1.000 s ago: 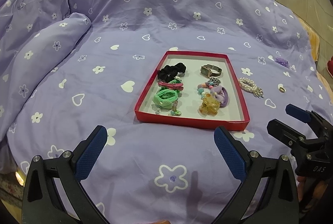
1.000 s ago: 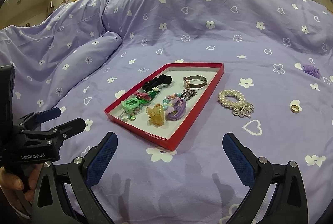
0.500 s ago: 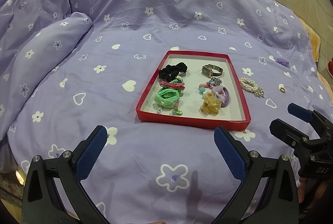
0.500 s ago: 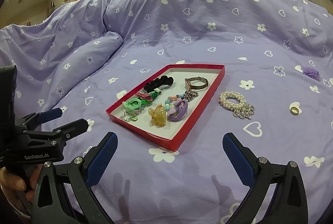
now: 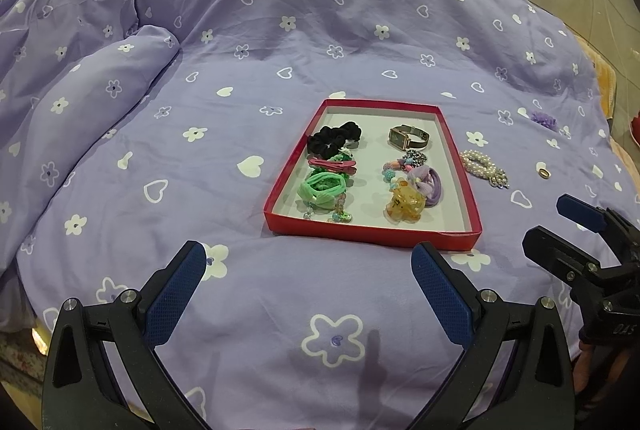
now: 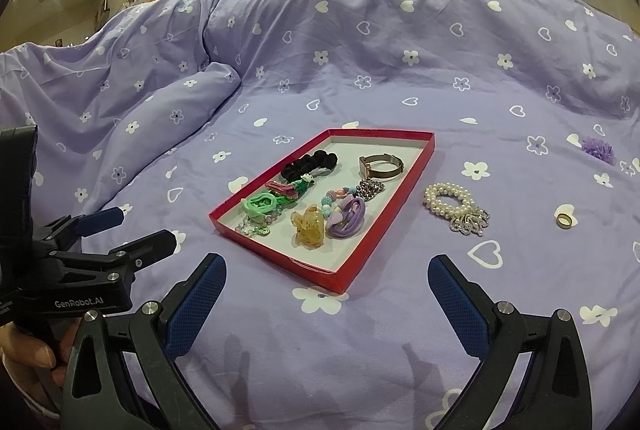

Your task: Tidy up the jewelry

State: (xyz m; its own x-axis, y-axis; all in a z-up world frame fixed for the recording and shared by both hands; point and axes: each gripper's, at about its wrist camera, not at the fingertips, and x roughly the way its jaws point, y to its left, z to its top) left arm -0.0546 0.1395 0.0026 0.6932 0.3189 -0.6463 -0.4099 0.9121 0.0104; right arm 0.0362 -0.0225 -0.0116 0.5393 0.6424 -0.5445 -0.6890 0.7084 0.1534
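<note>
Right wrist view: purple bedspread [image 6: 400, 78] with white hearts and flowers, red tray [image 6: 384, 202] lying near the middle. Inside the tray: black scrunchie [image 6: 310, 164], watch [image 6: 380, 166], green hair tie [image 6: 260, 204], amber claw clip [image 6: 308, 226], purple hair tie [image 6: 350, 220]. Outside, just beside the tray's right edge: pearl bracelet [image 6: 454, 206]; farther right, gold ring [image 6: 565, 220]; farther still, purple flower clip [image 6: 598, 149]. Right gripper [image 6: 326, 306] wide open, empty, hovering over the bedding short of the tray. Left gripper [image 5: 308, 290] likewise wide open and empty, aimed at the tray's near edge. Likely step: sorting mostly done, three loose pieces left on the bed. Likely next: reach right and forward to the pearl bracelet, lower around the strands, close gently, lift over the red rim. Soft bedding may sink under pressure.
</note>
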